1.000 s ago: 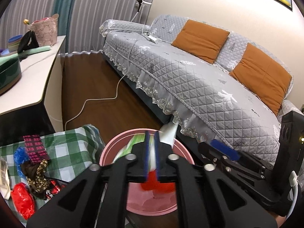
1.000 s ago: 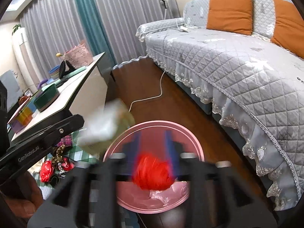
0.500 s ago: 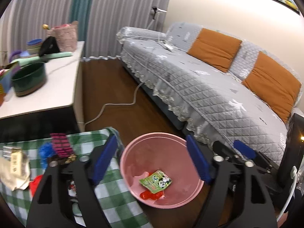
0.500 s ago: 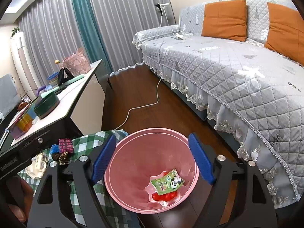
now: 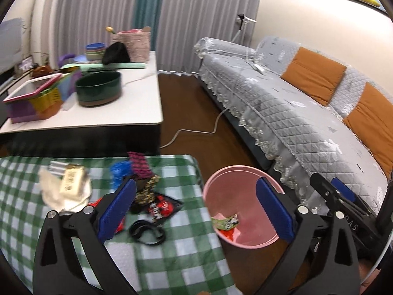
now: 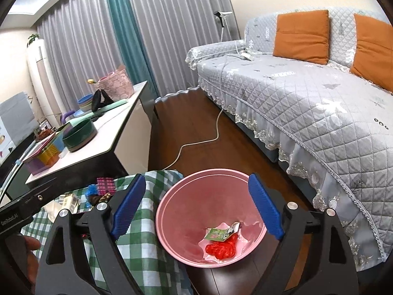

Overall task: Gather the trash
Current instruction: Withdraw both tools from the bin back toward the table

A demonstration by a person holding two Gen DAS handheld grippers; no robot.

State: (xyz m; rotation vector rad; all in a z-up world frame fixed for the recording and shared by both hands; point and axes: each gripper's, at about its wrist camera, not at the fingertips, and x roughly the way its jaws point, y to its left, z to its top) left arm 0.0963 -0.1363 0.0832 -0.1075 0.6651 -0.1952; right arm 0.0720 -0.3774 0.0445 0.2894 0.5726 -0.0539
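Now both grippers' fingers are opening wide, nothing between them. Left gripper (image 5: 195, 212) hangs over the table's (image 5: 172, 265) right edge; right gripper (image 6: 196, 210) over the bin (image 6: 172, 221). Bin stands on the floor just off that edge, holding a green wrapper (image 6: 218, 233) on red trash (image 6: 222, 247). More wrappers (image 5: 147, 191) lie near the table's far right corner.

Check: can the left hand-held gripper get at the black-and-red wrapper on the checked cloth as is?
Probably yes. The left hand-held gripper is opening with nothing between its jaws, and the black-and-red wrapper lies uncovered on the checked cloth just ahead.
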